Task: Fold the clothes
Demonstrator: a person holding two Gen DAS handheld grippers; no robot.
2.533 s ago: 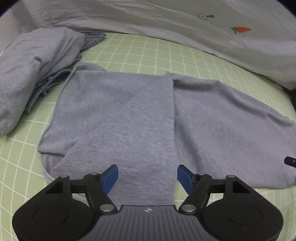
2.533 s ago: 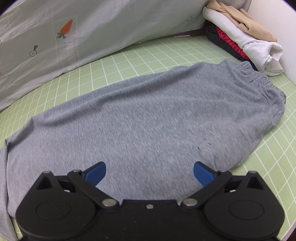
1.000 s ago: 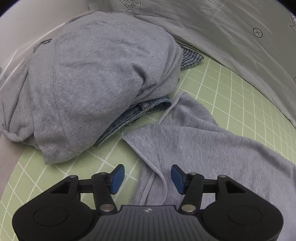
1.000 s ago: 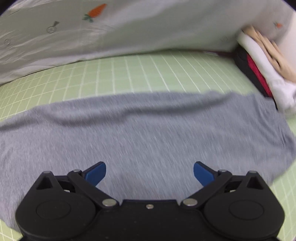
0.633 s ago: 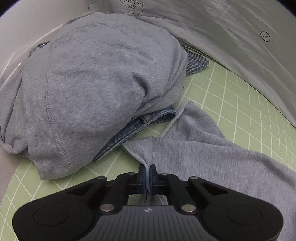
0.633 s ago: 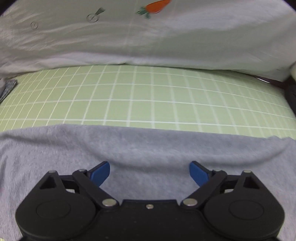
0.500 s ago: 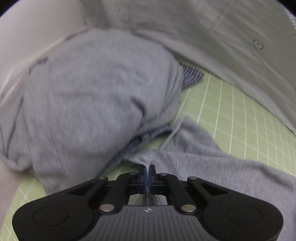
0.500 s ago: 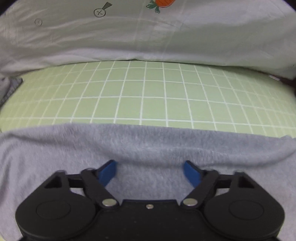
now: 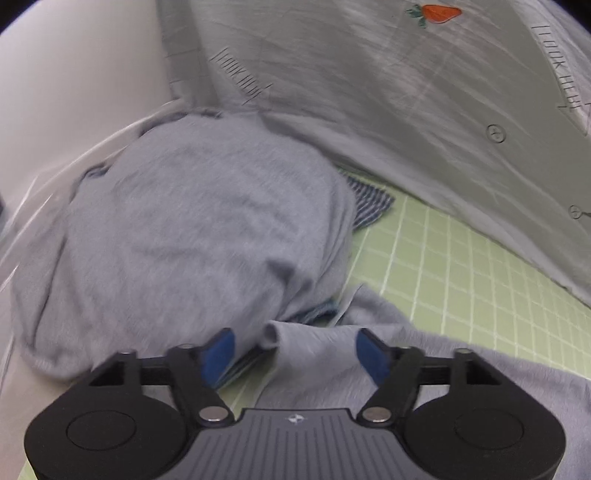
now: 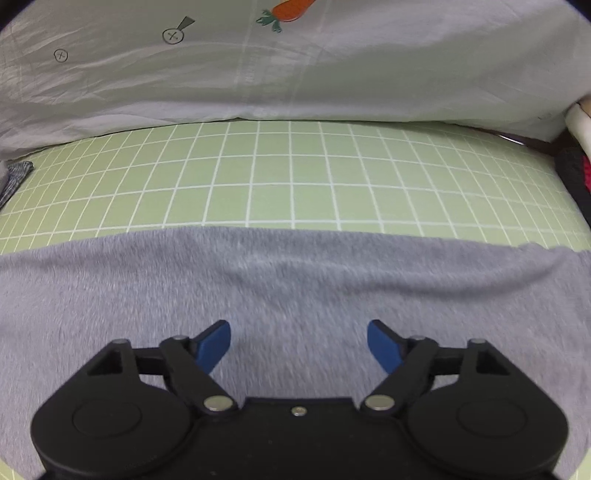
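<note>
1. The left claw (image 9: 293, 350) stands wide open with nothing between its blue fingers (image 9: 218, 350), poised over a small raised fold at the corner of the grey sweatpants (image 9: 424, 354), which lie flat on the green grid mat (image 9: 443, 258).
2. Behind that corner, a heap of grey clothing (image 9: 192, 236) crowds the mat's edge against a pale wall (image 9: 74, 81); denim (image 9: 317, 309) peeks from under the heap, right beside the sweatpants' corner.
3. The right claw (image 10: 299, 343) is likewise spread wide and empty, above the middle of the sweatpants (image 10: 295, 280).
4. Beyond the sweatpants' far hem in the right wrist view lies a clear band of mat (image 10: 291, 173), bounded at the back by a hanging white sheet (image 10: 295, 74) printed with a carrot (image 10: 288, 11).
5. A checked cloth (image 9: 369, 206) shows only in part behind the heap; the stacked garments (image 10: 576, 166) at the mat's right end are cut off by the frame.
6. Motion blur softens the heap and the sweatpants' weave, and whether either claw touches the fabric cannot be told.
</note>
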